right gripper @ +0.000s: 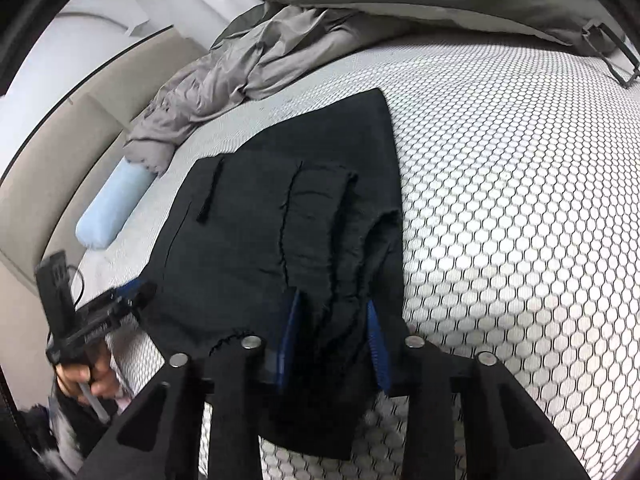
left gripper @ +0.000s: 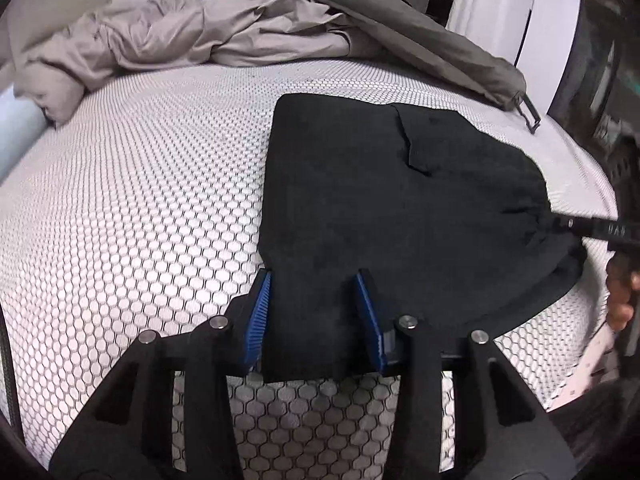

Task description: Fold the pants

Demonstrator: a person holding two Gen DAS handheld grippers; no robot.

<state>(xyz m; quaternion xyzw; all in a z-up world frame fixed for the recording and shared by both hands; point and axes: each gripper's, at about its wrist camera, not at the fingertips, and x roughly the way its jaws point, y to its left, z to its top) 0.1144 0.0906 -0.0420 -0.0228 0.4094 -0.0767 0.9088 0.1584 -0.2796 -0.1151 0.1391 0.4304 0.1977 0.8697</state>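
Note:
Black pants (left gripper: 384, 200) lie partly folded on a bed with a white honeycomb-patterned cover (left gripper: 140, 200). My left gripper (left gripper: 316, 280) has its blue-padded jaws apart, with a corner of the pants lying between them. My right gripper (right gripper: 332, 308) also has its jaws apart, with the bunched waistband of the pants (right gripper: 280, 220) between them. The right gripper shows at the right edge of the left wrist view (left gripper: 560, 224), touching the pants' edge. The left gripper shows at the left of the right wrist view (right gripper: 132, 292).
A crumpled grey duvet (left gripper: 208, 28) lies across the far side of the bed. A light blue bolster (right gripper: 114, 212) sits by the beige headboard (right gripper: 52, 168). A black buckle strap (left gripper: 528, 114) hangs from the duvet's edge.

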